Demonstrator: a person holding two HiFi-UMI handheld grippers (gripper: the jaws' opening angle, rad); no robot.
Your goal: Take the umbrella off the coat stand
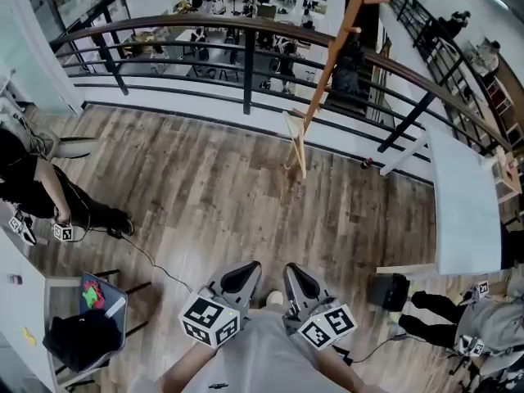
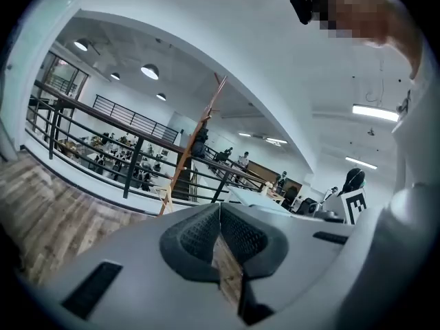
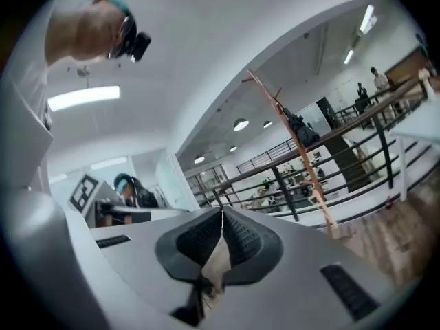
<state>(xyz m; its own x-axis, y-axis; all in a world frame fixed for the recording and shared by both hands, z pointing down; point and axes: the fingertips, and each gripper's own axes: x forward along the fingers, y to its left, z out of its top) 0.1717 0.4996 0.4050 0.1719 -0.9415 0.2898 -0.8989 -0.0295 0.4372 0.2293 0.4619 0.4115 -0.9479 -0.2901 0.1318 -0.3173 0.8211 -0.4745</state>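
**A:** Where is the umbrella [image 3: 299, 129] hanging?

**B:** It is showing only as a dark bundle, so I am judging. It is hanging high on the coat stand [image 1: 318, 97] by the railing [image 1: 248, 72], its length running down along the pole.

**A:** And what are the tools doing?

**B:** The left tool [image 1: 246, 275] and the right tool [image 1: 296, 278] are both sitting closed and empty, held close to the body and pointing forward.

**A:** Which way is the stand lying from them?

**B:** It is standing ahead and slightly to the right, well apart across the wooden floor [image 1: 205, 195]. The right tool is sitting a little nearer, so I am expecting that one to lead.
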